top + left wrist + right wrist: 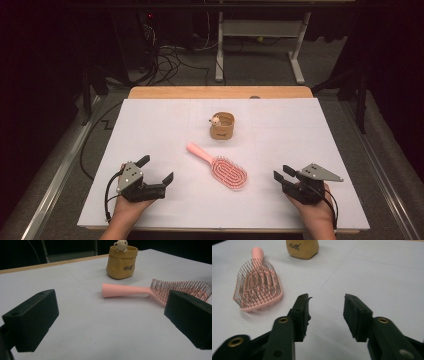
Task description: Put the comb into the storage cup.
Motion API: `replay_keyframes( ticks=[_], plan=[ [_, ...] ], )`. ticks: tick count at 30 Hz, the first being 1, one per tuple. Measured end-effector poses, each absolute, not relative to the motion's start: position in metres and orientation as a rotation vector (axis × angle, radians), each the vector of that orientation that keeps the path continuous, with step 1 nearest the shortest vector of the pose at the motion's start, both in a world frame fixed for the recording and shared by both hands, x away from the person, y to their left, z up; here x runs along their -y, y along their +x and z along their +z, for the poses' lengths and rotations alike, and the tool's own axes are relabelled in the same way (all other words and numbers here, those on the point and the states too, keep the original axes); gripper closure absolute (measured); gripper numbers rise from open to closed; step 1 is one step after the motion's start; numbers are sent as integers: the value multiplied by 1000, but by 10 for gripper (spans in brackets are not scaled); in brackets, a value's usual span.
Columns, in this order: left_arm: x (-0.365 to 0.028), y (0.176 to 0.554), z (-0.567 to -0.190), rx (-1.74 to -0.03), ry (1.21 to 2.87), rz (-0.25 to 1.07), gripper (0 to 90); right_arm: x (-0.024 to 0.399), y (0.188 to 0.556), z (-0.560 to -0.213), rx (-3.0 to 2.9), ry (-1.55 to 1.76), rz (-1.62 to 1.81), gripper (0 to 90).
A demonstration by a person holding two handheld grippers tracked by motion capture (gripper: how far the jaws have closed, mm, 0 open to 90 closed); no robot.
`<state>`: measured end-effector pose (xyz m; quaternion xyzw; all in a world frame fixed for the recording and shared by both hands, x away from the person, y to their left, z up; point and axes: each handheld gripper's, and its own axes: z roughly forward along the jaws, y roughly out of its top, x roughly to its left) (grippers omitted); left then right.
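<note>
A pink hairbrush (220,167) lies bristles up in the middle of the white table top, handle pointing to the far left. Behind it stands a small tan pouch (222,125) with a little bear figure on its rim. My left gripper (156,169) rests at the near left, open wide with nothing between its jaws. In the left gripper view the hairbrush (140,290) and the pouch (121,262) lie ahead. My right gripper (281,173) sits at the near right, open and empty. In its view the hairbrush (258,285) lies to the left of the gripper (325,302).
The white table top (310,130) has a wooden edge at the far side. Beyond it are a dark floor with cables (170,62) and a white desk frame (260,35).
</note>
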<state>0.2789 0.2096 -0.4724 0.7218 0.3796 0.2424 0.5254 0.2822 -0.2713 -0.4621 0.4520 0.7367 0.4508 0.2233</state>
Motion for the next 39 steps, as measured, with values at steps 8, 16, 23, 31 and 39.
replay_keyframes(
  ticks=[8,16,23,31,39],
  plan=[
    [-209,279,-473,-909,1744,569,0,266,283,-467,-2037,1238,1193,361],
    [-209,280,-474,-912,1746,567,0,258,283,-468,-2038,1218,1181,215],
    [-210,279,-473,-915,1734,571,2,254,283,-469,-2042,1206,1176,144],
    [-209,279,-474,-909,1741,570,2,249,283,-467,-2034,1196,1187,4],
    [-209,278,-474,-887,1744,583,12,245,280,-466,-2040,1160,1183,3]
  ],
)
